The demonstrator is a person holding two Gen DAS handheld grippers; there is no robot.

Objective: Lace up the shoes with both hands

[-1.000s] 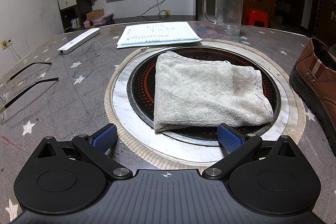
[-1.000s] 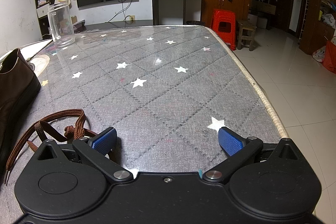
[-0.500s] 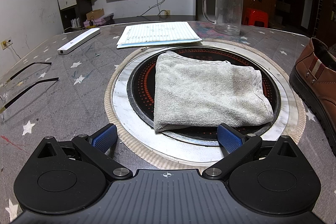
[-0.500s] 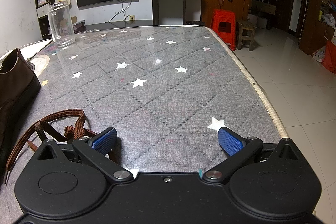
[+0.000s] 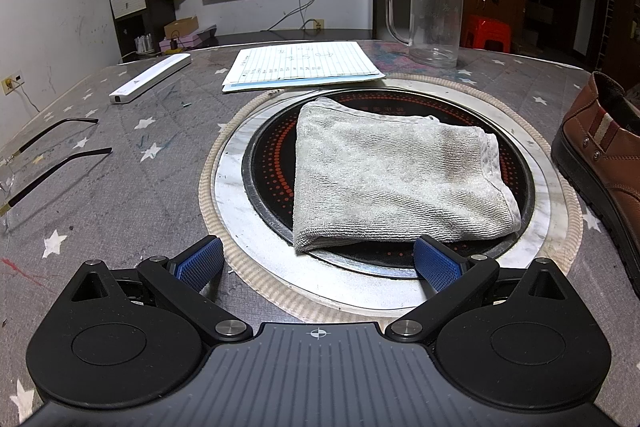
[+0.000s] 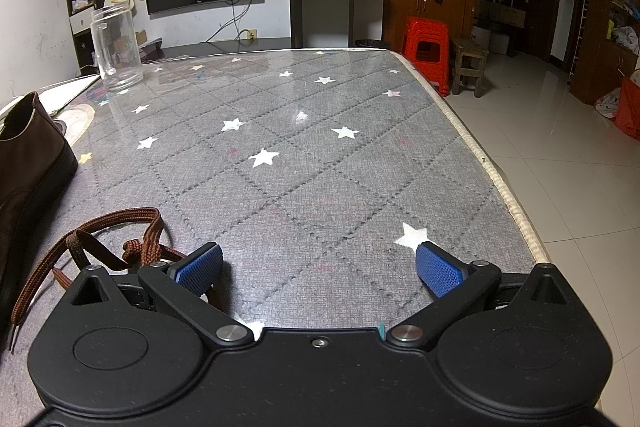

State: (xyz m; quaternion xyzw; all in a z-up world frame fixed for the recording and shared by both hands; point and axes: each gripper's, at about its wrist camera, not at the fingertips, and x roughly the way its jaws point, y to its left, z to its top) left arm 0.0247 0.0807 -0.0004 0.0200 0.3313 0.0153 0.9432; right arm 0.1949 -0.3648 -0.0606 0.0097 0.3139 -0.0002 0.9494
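A brown leather shoe [image 5: 600, 163] stands at the right edge of the left wrist view; it also shows at the left edge of the right wrist view [image 6: 28, 163]. A loose brown shoelace [image 6: 100, 247] lies tangled on the table just left of my right gripper [image 6: 318, 265], which is open and empty, low over the table. My left gripper [image 5: 316, 263] is open and empty, low in front of a folded grey towel [image 5: 392, 183]. The shoe's eyelets are out of view.
The towel lies on a round black cooktop [image 5: 272, 163] set in the grey star-patterned table [image 6: 304, 155]. A clear glass mug [image 5: 436, 19], a lined notepad [image 5: 304, 67], a white bar [image 5: 150, 83] and eyeglasses [image 5: 40, 163] are on the table. The table edge [image 6: 500, 179] runs along the right.
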